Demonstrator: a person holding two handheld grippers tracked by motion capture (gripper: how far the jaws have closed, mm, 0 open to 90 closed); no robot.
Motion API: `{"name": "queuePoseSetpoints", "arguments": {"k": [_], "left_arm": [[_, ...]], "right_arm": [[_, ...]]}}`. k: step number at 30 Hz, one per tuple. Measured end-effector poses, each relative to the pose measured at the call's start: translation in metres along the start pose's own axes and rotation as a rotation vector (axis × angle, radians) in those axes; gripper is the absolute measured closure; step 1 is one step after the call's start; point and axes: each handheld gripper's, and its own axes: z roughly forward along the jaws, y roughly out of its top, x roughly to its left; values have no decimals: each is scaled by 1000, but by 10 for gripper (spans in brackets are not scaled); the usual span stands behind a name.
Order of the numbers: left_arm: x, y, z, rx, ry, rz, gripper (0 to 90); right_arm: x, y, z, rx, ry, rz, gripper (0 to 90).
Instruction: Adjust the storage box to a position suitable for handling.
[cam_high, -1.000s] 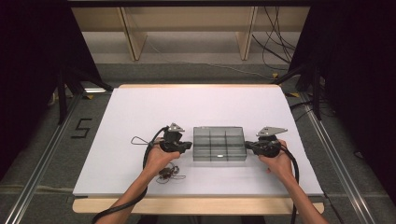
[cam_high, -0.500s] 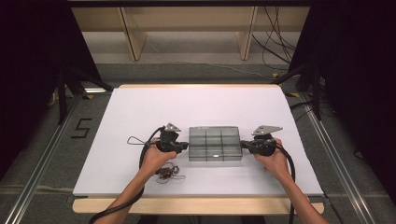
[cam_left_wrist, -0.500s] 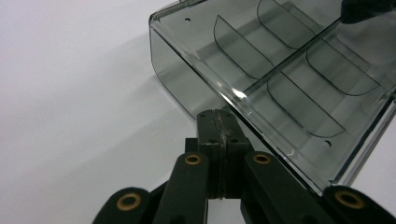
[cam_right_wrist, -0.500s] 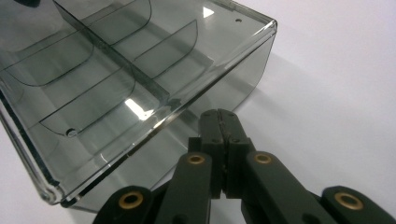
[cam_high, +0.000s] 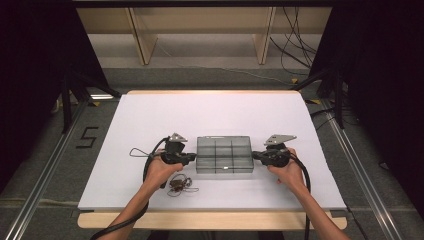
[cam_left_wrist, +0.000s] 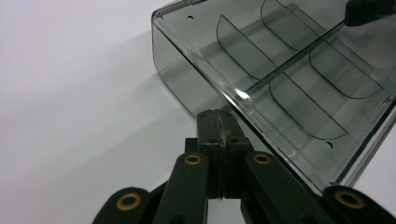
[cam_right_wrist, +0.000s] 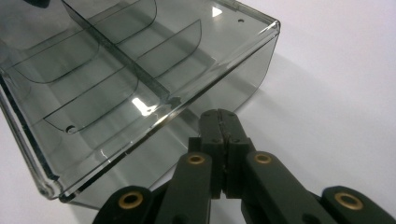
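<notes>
Box (cam_high: 223, 154) shifted left, both claws pinched together against its ends, contents unclear.

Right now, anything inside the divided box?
Nothing visible in the clear smoked organizer box: both gripper views show bare compartments between its dividers. The compartment corners under the near rim and behind the shut left tongs and right tongs are hidden.

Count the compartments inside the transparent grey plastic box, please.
6, in two rows of three inside the transparent grey plastic box: three on the far side of the long middle divider and three on the near side, all empty as far as visible.
</notes>
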Motion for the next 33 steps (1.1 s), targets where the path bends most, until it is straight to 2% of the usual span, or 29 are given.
{"name": "queuePoseSetpoints", "arguments": {"k": [2, 3, 4, 7, 8, 10, 14, 18, 19, 21, 22, 23, 24, 25, 29, 30, 31, 33], "left_arm": [[2, -1, -2, 5, -2, 11, 889], [2, -2, -2, 6, 2, 1, 889], [2, -2, -2, 6, 2, 1, 889], [4, -4, -5, 6, 5, 2, 889], [4, -5, -6, -1, 10, -10, 889], [6, -5, -7, 4, 4, -5, 888], [6, -6, -7, 0, 9, -14, 885], [8, -7, -7, 3, 4, -25, 855], [8, -7, -8, 10, 12, -16, 844], [10, -8, -8, 9, 1, -21, 821], [11, -9, -9, 25, 3, -16, 813], [10, -10, -9, 6, 20, -24, 808], [13, -11, -10, 4, 14, -16, 803], [14, -12, -11, 1, 17, -28, 791], [19, -14, -18, -7, 29, -34, 762], [20, -15, -21, -7, 47, -34, 755], [21, -15, -21, -11, 38, -35, 740], [21, -16, -24, -12, 30, -37, 726]], "right_arm": [[0, 1, 2, -7, 2, -11, 900], [3, 1, 2, 1, 6, 12, 900], [2, 2, 3, -3, 2, -7, 900], [4, 4, 6, -6, 6, -16, 900], [5, 4, 5, 10, 11, -10, 900], [5, 5, 7, -1, 6, -24, 900], [7, 6, 7, 5, 6, -18, 900], [7, 5, 7, 1, 5, -16, 900], [7, 5, 7, 4, 3, -20, 900], [7, 5, 8, 3, 10, -31, 898], [7, 5, 7, 8, 7, -25, 898], [6, 5, 7, 4, 1, -27, 896], [6, 4, 7, 3, 1, -26, 896], [7, 4, 6, 4, -1, -17, 894], [7, 4, 3, -4, 1, -32, 888], [8, 4, 2, 0, 1, -19, 885], [7, 3, 1, -3, -6, -37, 882], [7, 2, -3, 0, -10, -33, 878]]}}
